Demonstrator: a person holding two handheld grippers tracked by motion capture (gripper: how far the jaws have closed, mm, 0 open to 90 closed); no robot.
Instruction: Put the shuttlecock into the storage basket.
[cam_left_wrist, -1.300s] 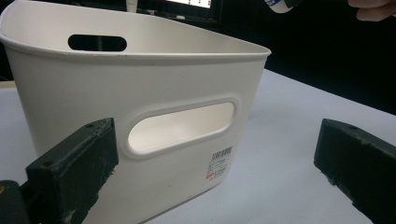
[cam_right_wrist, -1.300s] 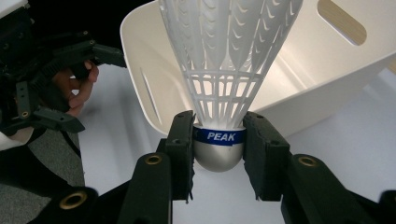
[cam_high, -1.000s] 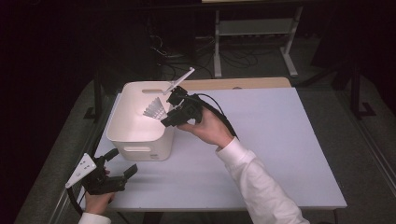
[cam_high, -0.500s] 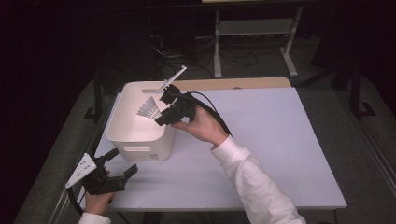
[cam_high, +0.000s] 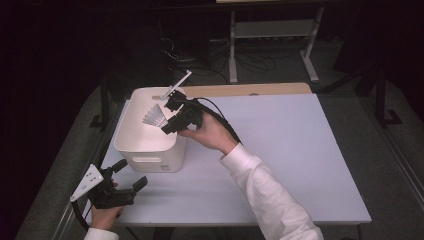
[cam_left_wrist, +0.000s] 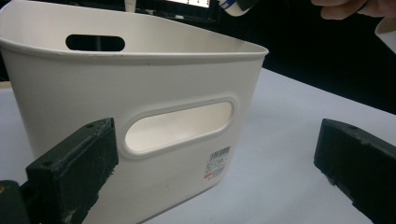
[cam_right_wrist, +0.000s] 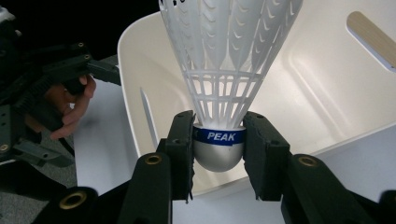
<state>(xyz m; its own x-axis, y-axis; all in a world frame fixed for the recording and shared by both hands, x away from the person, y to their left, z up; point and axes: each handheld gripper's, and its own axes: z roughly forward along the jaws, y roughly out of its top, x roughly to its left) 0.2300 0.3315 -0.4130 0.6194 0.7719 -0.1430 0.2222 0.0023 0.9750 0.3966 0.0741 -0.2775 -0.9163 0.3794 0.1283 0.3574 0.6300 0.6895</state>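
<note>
**Shuttlecock over the bin, left side parked**

Your right gripper (cam_high: 172, 117) is stretched out from the sleeve across the bench (cam_high: 300, 150), with your right hand (cam_high: 207, 132) wrapped around it and tipped toward the white bin (cam_high: 150, 155). Its jaws are clamped on the rounded cork end of the shuttlecock (cam_right_wrist: 224, 93), right on the blue band that reads PEAK, so the feather skirt fans out away from the jaws and over the open bin. In the high view the skirt sits above the bin's inside, near its right rim.

Your left gripper (cam_high: 125, 182) sits low at the near left corner of the bench, in your left hand (cam_high: 102, 215), pointing at the bin's near wall. Its jaws are spread wide with nothing between them, and the bin's handle slot and barcode sticker sit right in front of them.

Hard to make out: the top of the feather skirt is cut off in the right gripper view, your left hand is cropped by the bottom edge of the high view, and the room behind the bench is too dark to read.
</note>
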